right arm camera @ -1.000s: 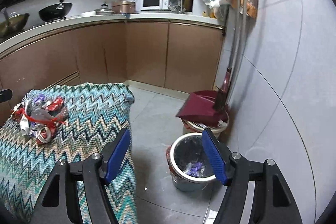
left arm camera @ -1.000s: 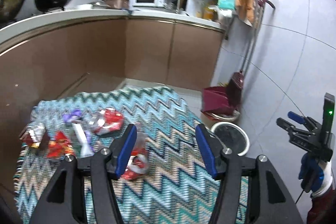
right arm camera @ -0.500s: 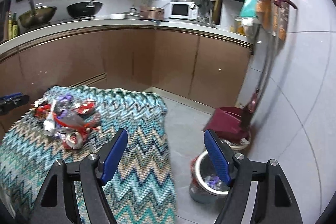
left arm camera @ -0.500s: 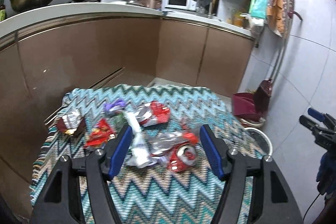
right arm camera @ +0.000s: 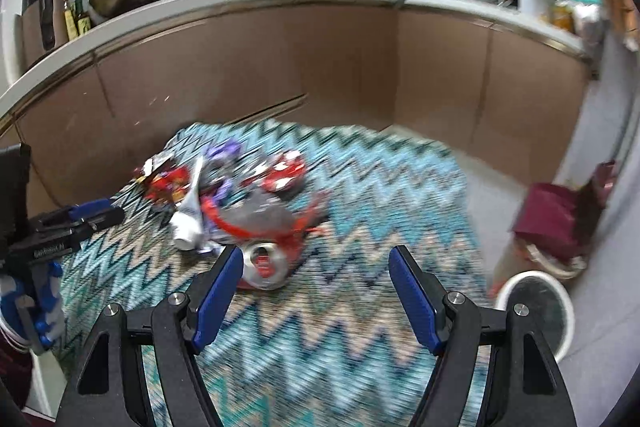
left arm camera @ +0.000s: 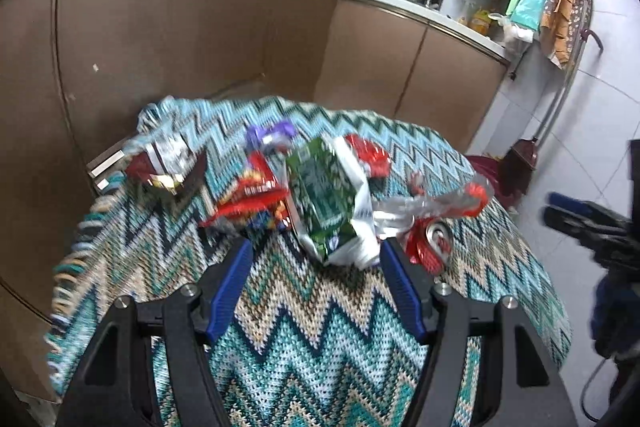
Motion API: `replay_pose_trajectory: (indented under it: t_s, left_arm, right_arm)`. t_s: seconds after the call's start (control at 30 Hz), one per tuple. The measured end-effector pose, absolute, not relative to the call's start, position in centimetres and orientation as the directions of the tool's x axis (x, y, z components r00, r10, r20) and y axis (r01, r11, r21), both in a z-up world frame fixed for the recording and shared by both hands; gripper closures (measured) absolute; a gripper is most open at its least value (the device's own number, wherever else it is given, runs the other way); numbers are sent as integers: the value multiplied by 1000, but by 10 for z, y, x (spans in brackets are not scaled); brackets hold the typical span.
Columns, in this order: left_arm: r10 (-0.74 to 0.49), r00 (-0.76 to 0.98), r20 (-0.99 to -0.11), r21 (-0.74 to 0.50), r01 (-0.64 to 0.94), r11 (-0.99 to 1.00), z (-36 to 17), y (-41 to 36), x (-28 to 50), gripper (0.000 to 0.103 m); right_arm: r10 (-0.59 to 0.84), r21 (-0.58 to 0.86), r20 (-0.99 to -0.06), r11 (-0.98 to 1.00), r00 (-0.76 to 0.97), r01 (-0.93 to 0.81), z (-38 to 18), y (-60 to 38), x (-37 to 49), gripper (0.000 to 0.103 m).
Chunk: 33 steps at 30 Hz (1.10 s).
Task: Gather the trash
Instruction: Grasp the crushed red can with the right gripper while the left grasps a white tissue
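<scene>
Kitchen surface (left arm camera: 320,359): zigzag cloth w/ trash pile.
Left claw (left arm camera: 316,287): spread wide, green snack bag (left arm camera: 322,195) just ahead.
Right claw (right arm camera: 316,287): spread, empty, near crushed can (right arm camera: 264,265).
Bin (right arm camera: 536,311): on floor, right.
Risk: bag's slippery, may slide out; can may roll off.

Wrappers (left arm camera: 320,195) heaped on cloth-covered table (left arm camera: 320,347) (can (right arm camera: 264,265) nearest); bin (right arm camera: 536,307) on floor, right.

Glossy foil wrappers (left arm camera: 322,195), shiny metal can (right arm camera: 264,265) — rough knitted cloth (left arm camera: 320,347).
</scene>
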State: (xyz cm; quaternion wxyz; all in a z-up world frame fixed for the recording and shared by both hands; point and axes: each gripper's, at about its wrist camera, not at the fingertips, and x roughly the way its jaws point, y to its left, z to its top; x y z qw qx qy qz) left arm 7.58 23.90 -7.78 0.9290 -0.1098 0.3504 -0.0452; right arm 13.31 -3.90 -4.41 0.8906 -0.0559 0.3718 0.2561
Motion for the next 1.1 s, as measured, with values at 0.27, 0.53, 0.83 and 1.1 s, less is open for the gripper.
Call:
replay_pose_trajectory:
  t_s: [0.27, 0.53, 0.83, 1.1]
  left_arm:
    - [-264, 722, -640, -286, 95, 954, -89, 233, 100, 38]
    - [-261, 704, -661, -265, 106, 958, -92, 218, 120, 38]
    - [-200, 686, -700, -245, 33, 969, -92, 207, 140, 39]
    - [-102, 652, -752, -191, -68, 979, -97, 186, 176, 45]
  right_arm:
    - [400, 114, -773, 852, 493, -512, -94, 7, 156, 30]
    - [433, 207, -785, 857, 443, -471, -125, 8, 181, 28]
    - [505, 269, -761, 817, 408, -511, -137, 4, 186, 52]
    - [549, 287, -714, 795, 435, -534, -124, -48, 171, 54]
